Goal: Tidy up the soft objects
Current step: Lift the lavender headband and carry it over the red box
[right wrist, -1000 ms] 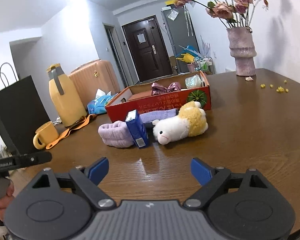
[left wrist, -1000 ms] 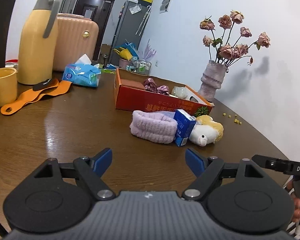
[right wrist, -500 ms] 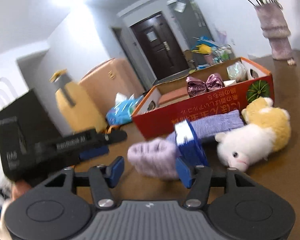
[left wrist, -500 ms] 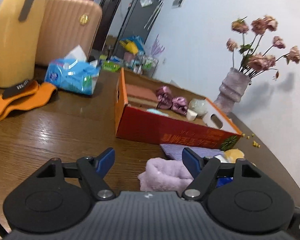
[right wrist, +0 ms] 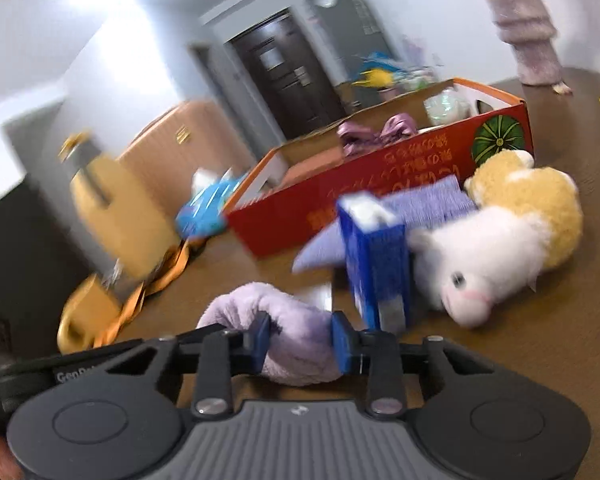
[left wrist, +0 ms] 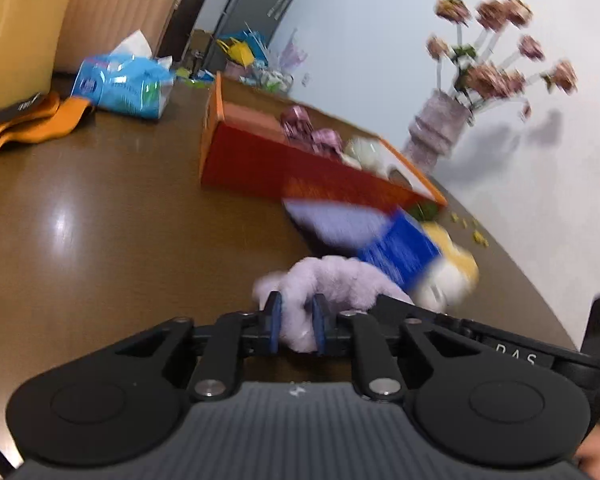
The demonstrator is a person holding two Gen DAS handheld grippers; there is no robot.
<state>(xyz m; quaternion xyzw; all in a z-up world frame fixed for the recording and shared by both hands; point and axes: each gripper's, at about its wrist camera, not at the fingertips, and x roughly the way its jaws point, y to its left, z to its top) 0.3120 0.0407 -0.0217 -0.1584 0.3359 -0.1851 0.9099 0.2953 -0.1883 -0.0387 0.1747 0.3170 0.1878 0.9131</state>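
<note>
A fluffy lilac headband point(left wrist: 340, 280) lies on the brown table, and both grippers hold it. My left gripper point(left wrist: 296, 326) is shut on one end. My right gripper point(right wrist: 300, 340) is shut on the other end of the headband point(right wrist: 288, 320). Behind it stand a blue carton point(right wrist: 376, 256), a folded lilac cloth point(right wrist: 432, 200) and a white and yellow plush toy point(right wrist: 500, 248). The red cardboard box point(right wrist: 380, 196) behind them holds purple scrunchies point(right wrist: 376, 132).
A yellow jug point(left wrist: 8, 32), an orange strap point(left wrist: 24, 124) and a blue tissue pack point(left wrist: 124, 84) are at the back left. A vase of pink flowers point(left wrist: 440, 132) stands at the back right. A yellow mug point(right wrist: 80, 316) sits left.
Both grippers moved forward to the lilac headband and shut on its two ends. They were open and back from the objects a second ago.
</note>
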